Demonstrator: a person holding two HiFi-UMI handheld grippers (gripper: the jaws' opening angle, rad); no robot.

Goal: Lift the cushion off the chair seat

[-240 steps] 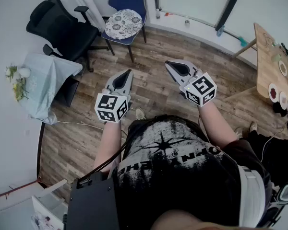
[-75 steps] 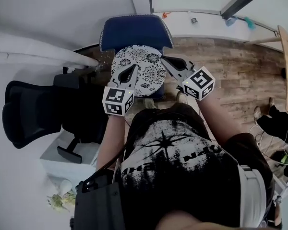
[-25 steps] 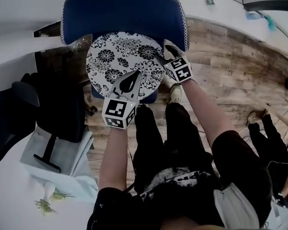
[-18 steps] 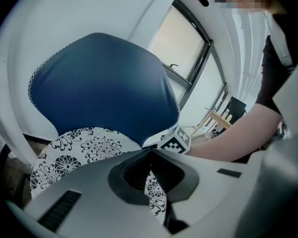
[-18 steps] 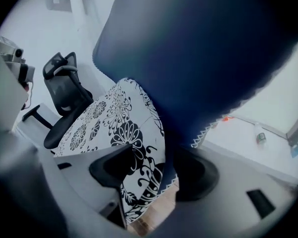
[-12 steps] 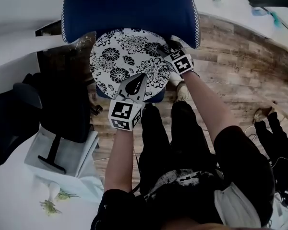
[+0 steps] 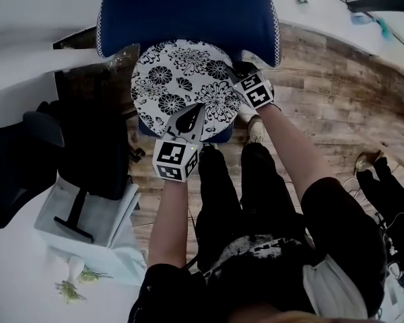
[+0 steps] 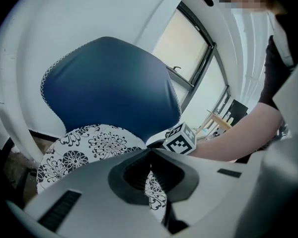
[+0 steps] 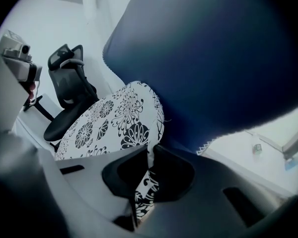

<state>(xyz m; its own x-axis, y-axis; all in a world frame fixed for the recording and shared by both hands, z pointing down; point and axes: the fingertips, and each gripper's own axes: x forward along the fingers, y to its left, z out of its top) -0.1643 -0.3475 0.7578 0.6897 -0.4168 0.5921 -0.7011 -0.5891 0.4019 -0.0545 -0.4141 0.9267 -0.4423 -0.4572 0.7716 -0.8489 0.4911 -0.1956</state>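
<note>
A round white cushion with black flowers lies on the seat of a blue chair. My right gripper is at the cushion's right rim, its jaws closing, with a thin fold of the fabric pinched between the tips. In the right gripper view the cushion runs off to the left below the chair back. My left gripper hangs over the cushion's near edge, tips together, nothing seen between them. The cushion shows beyond and below it.
A black office chair stands close on the left, beside a low white table with flowers. Wood floor spreads to the right. The person's legs and a shoe are right in front of the seat.
The right gripper's jaws have closed onto the cushion's right rim. The left gripper has edged a little forward and down over the near edge.
</note>
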